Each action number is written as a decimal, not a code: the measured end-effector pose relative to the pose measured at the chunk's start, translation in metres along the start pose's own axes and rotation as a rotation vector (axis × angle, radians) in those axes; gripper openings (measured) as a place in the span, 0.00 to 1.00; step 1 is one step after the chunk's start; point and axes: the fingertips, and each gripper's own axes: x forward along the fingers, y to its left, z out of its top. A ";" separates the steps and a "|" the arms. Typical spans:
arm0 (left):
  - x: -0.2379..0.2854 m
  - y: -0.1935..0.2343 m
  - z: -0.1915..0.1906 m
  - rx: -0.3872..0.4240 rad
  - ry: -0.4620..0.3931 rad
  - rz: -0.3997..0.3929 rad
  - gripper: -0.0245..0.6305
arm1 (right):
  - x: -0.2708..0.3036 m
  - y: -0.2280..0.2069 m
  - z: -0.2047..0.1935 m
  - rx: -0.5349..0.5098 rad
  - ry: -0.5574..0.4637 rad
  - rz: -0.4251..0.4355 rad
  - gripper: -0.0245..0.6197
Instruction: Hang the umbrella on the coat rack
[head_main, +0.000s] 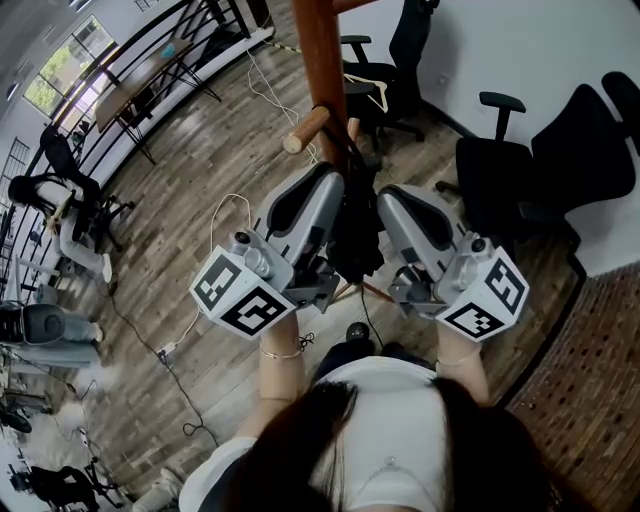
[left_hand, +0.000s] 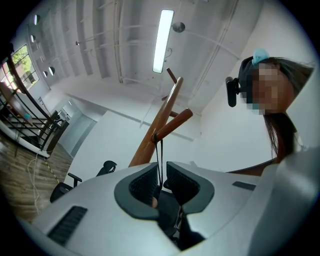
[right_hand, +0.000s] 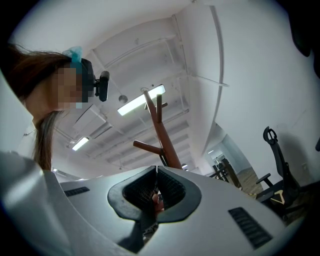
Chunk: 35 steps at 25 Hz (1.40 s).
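The brown wooden coat rack rises just ahead of me, one round peg pointing left. A black folded umbrella hangs below that peg between both grippers. Its thin black strap runs up from between the left jaws and loops over a peg. My left gripper is shut on the umbrella's top, its jaws a narrow slit apart round the strap. My right gripper is shut, tips touching, on a reddish part of the umbrella. The rack stands behind those jaws.
Black office chairs stand at the right and behind the rack. A clothes hanger shows near the pole. Cables trail over the wooden floor at the left. Tables with black frames line the far left.
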 end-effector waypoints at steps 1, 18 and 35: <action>-0.001 -0.004 -0.001 0.002 0.000 0.004 0.11 | -0.003 0.002 0.000 -0.001 0.002 -0.001 0.10; -0.027 -0.064 -0.020 0.086 0.016 0.089 0.11 | -0.052 0.033 0.011 -0.018 0.038 0.009 0.10; -0.037 -0.113 -0.047 0.111 0.026 0.168 0.07 | -0.098 0.045 0.019 0.028 0.069 0.044 0.09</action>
